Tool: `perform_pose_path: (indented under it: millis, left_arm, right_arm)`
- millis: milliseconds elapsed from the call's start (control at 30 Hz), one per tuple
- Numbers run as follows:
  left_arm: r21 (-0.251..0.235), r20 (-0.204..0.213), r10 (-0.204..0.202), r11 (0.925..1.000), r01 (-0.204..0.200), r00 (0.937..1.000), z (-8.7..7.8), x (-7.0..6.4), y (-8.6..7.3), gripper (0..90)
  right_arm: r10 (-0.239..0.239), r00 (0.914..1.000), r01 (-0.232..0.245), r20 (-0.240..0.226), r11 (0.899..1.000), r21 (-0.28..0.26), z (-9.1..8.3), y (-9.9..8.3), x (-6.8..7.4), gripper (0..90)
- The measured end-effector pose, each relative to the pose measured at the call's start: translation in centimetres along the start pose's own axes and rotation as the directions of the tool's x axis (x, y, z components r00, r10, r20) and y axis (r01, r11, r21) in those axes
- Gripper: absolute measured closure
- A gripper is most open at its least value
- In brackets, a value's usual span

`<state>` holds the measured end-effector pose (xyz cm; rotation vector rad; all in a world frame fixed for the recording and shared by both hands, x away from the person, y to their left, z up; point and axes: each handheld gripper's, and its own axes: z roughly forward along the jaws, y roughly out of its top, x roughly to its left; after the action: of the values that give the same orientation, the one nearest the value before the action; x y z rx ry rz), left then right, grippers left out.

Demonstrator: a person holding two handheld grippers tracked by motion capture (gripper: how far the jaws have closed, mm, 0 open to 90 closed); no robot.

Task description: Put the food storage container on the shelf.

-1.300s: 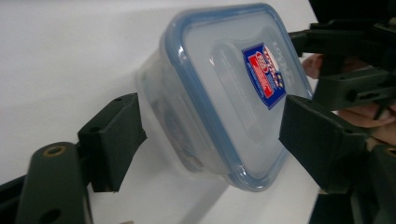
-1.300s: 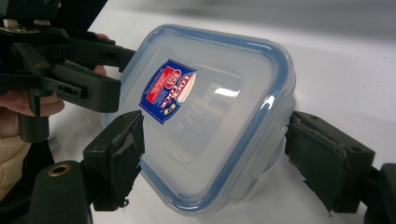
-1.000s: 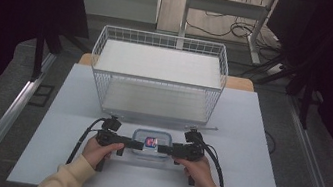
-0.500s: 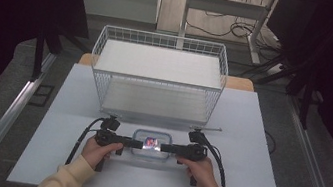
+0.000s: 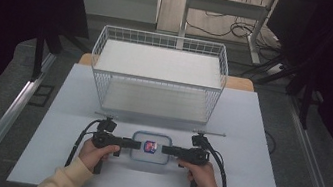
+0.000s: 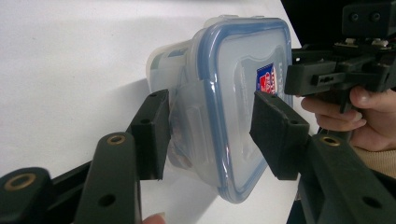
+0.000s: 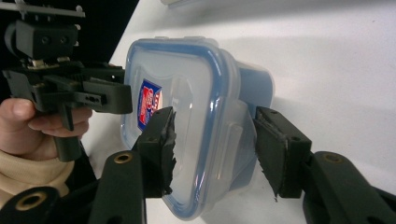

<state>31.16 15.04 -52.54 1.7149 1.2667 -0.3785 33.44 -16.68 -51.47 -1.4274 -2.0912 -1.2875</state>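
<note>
Mid-approach on the lidded container (image 5: 150, 147) resting on the desk (image 5: 258, 138), left tool (image 6: 208, 135) and right tool (image 7: 212, 149) both agape around its side latches; next, probably squeezing shut.

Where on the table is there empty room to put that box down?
Bare white table lies left and right of the wire basket, and beside each hand. It is crowded in the near middle, where the left gripper and right gripper flank the box.
</note>
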Motion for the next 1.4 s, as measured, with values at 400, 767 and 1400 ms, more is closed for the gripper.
perform_pose_path:
  millis: [400,767,1400]
  left_arm:
    - [-0.013,-0.011,0.009,0.9999,-0.009,0.9999,-0.1,-0.2,0.0,48.6]
    - [-0.023,-0.014,0.016,0.9996,-0.016,0.9998,-0.5,-0.4,0.2,48.9]
    - [-0.058,-0.013,0.061,0.9964,-0.062,0.9981,-1.6,-1.8,1.0,49.3]
  right_arm:
    - [0.031,0.9994,-0.031,-0.016,0.999,-0.009,-0.1,0.0,-0.1,52.0]
    - [0.030,0.9994,-0.030,-0.020,0.999,-0.023,-0.1,0.0,0.1,52.5]
    - [-0.024,0.9993,0.022,-0.030,0.998,-0.064,-1.4,0.7,1.5,52.7]
